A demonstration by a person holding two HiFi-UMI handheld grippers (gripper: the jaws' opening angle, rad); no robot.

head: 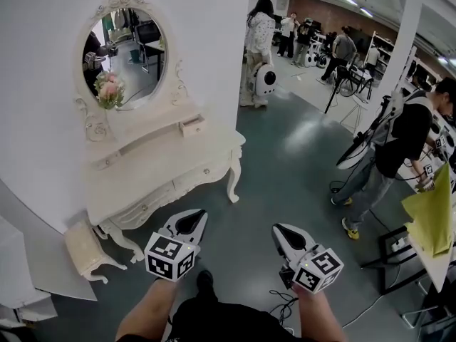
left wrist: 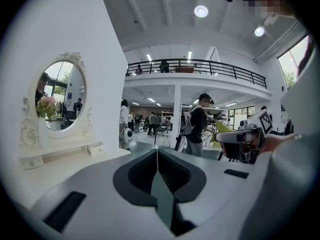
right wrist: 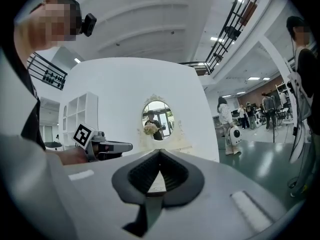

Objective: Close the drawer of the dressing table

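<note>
We hold our left claw (head: 192, 218) and right claw (head: 280, 229) pinched shut and empty, near the front of the white dressing bench (head: 164, 169), whose small upper drawer (head: 192, 125) juts out.

The left tool (head: 194, 218) and right tool (head: 281, 232) have pale grey shells, black ribbed inner pads (left wrist: 142, 172) and cubes (head: 169, 256) bearing black-and-white square markers.

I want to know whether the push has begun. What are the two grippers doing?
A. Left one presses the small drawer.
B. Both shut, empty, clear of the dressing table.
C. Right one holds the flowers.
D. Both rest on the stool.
B: the left gripper and the right gripper hang short of the dressing table, each with jaws together and nothing between them.
</note>
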